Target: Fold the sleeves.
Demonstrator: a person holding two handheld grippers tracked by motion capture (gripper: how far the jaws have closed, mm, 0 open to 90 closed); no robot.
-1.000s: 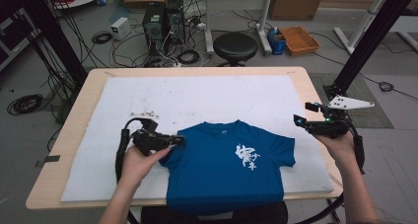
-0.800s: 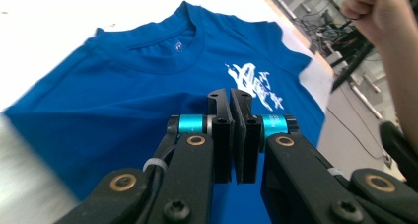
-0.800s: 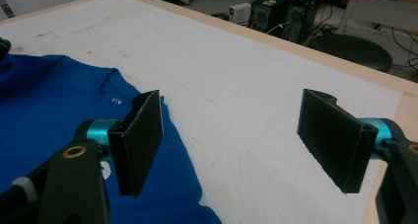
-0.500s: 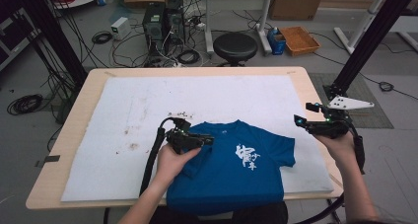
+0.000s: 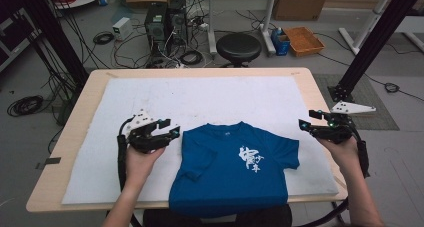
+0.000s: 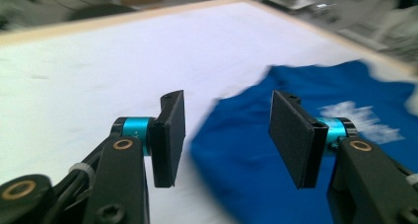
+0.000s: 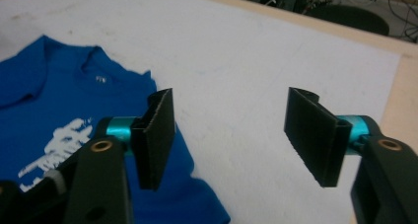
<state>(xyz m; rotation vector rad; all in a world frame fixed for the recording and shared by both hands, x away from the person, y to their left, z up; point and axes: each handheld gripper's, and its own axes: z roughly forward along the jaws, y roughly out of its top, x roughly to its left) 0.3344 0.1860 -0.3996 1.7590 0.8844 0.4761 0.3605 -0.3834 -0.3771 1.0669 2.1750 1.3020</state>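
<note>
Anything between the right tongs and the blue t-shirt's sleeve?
Nothing visible. The right tongs hang open just off the blue t-shirt, bare white mat between them and its sleeve. The left tongs are open at the far side.

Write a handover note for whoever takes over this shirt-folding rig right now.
Left hand-held gripper: open, nothing between its jaws, which have just been opening; it sits on the white mat just left of the blue T-shirt.
Right hand-held gripper: open, jaws just closing a little, empty, beside the shirt's right sleeve.
T-shirt: lies front up at the near table edge, hem hanging over.
Done: left sleeve folded in over the body.
Left: right sleeve still spread out, then the remaining folds.
</note>
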